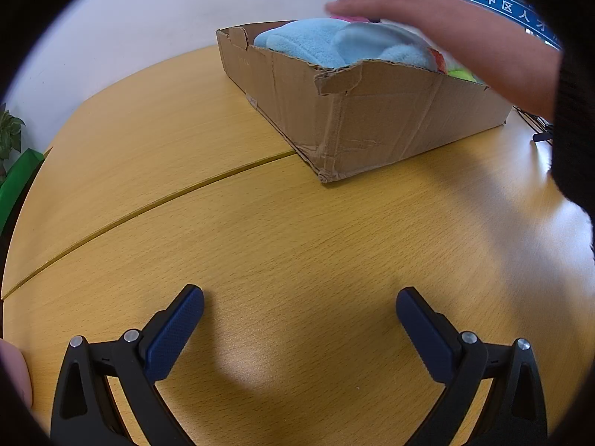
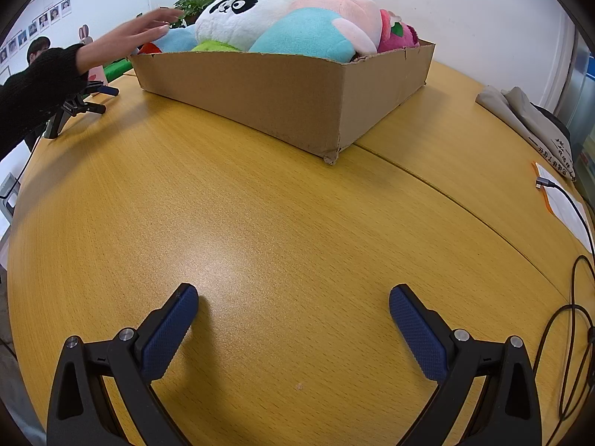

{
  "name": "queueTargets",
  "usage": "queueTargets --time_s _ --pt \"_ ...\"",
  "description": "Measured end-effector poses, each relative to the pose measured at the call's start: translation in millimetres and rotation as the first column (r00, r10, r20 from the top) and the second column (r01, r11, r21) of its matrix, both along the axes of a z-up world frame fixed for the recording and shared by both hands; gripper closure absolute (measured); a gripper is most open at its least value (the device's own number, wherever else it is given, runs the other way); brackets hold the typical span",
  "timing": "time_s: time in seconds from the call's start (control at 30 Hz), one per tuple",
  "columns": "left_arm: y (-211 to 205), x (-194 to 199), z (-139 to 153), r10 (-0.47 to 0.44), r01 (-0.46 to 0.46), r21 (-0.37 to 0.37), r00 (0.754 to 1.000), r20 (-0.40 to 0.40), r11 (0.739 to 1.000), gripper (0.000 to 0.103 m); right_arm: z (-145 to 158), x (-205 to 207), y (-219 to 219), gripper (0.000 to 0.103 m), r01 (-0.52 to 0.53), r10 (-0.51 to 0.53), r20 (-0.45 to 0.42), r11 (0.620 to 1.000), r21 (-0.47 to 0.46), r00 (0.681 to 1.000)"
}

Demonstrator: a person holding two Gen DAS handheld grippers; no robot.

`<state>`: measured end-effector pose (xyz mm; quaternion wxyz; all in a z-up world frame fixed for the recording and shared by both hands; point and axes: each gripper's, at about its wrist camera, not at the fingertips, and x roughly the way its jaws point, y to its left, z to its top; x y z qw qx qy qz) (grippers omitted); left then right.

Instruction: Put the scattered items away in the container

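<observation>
left wrist view: your left tongs are spread wide and empty, low over the bare wooden counter. the cardboard box sits ahead and to the right on the counter, with a light blue plush toy heaped above its rim. a bare hand reaches over the box from the right. right wrist view: your right tongs are likewise released, grasping nothing. the box stands well apart ahead, packed with a panda toy, a pink rabbit toy and a teal toy. a black cable lies at the right edge.
</observation>
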<state>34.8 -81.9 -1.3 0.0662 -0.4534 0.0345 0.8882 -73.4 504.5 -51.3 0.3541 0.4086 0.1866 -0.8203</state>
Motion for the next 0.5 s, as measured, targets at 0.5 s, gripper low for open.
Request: queueTargets --time_s 0.5 --pt "2.7 -11.1 0.0 -0.013 0.013 0.000 1.000 0.000 1.000 0.000 0.1 0.4 0.0 0.000 0.000 0.000 0.001 1.000 0.000 1.000"
